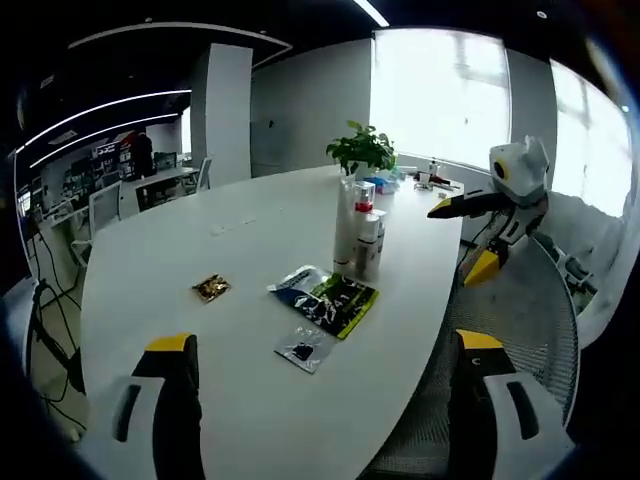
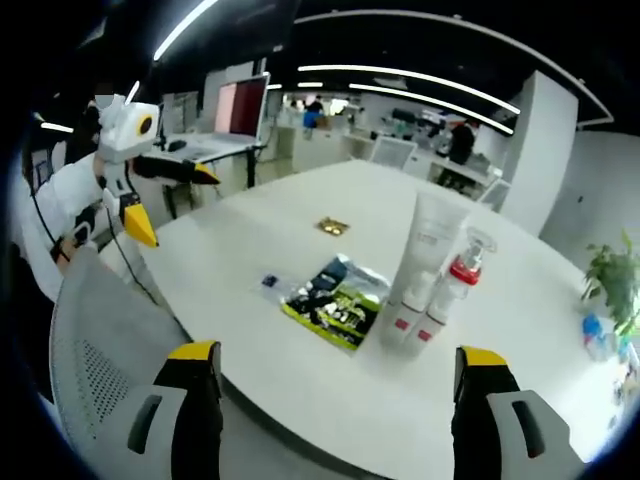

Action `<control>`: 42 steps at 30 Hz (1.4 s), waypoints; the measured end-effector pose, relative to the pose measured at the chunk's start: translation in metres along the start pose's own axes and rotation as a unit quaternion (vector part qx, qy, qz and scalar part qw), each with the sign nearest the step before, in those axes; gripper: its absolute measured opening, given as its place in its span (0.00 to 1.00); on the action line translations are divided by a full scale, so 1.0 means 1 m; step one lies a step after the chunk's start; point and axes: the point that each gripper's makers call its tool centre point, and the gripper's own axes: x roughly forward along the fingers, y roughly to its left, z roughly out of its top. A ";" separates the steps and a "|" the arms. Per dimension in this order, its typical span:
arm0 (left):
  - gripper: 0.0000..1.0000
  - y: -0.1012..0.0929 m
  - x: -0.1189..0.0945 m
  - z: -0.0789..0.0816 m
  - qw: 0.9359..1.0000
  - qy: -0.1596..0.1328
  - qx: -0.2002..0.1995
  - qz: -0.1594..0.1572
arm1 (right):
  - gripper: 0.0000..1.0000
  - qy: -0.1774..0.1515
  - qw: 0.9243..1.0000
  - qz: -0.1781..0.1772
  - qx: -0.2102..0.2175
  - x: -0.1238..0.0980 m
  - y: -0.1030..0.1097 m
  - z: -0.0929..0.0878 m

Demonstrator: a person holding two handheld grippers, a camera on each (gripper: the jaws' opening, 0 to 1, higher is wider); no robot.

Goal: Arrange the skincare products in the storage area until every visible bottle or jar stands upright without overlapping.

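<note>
Both pairs of jaws stand wide apart with nothing between them: the left gripper (image 1: 325,345) and the right gripper (image 2: 340,355) each show yellow-tipped black fingers at the bottom of their own views, clear of the table.

On the white oval table (image 1: 180,260) a cluster of skincare bottles (image 1: 358,235) stands upright near the far right edge in the left gripper view. The tallest is a white tube (image 2: 430,255) set on its cap, with small red squares low on the containers. Beside it stands a smaller spray bottle (image 2: 452,290) with a red collar and a clear top; the containers are close together, seemingly touching.

Just in front of them lies a flat green-and-black packet (image 1: 335,300), with a smaller clear sachet (image 1: 303,348) near it and a small gold wrapper (image 1: 211,288) further left, well apart. A potted plant (image 1: 362,150) sits behind the bottles, with small items beyond it by the bright windows.

A grey mesh chair back (image 2: 105,350) stands at the table's near edge. The room is an open office with desks, chairs, strip lights overhead and people in the distance.

In the left gripper view the right gripper appears at the right, held above the chair; in the right gripper view the left gripper is at the upper left, held by a person in a white sleeve (image 2: 60,200).
</note>
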 end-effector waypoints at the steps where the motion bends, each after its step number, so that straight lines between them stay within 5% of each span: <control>1: 0.99 -0.001 0.001 0.000 1.000 0.002 0.000 -0.004 | 1.00 -0.001 1.000 0.000 0.001 0.000 0.000 0.001; 16: 0.99 0.005 0.012 0.006 1.000 0.000 -0.001 -0.010 | 1.00 -0.012 1.000 -0.014 0.002 0.006 -0.015 0.013; 35: 0.99 0.017 0.027 0.004 1.000 0.016 -0.017 -0.007 | 0.99 -0.010 0.999 0.033 -0.001 0.029 -0.008 0.037; 42: 0.99 0.019 0.035 0.008 1.000 0.018 -0.016 -0.001 | 0.75 -0.016 0.997 0.073 -0.016 0.039 0.006 0.050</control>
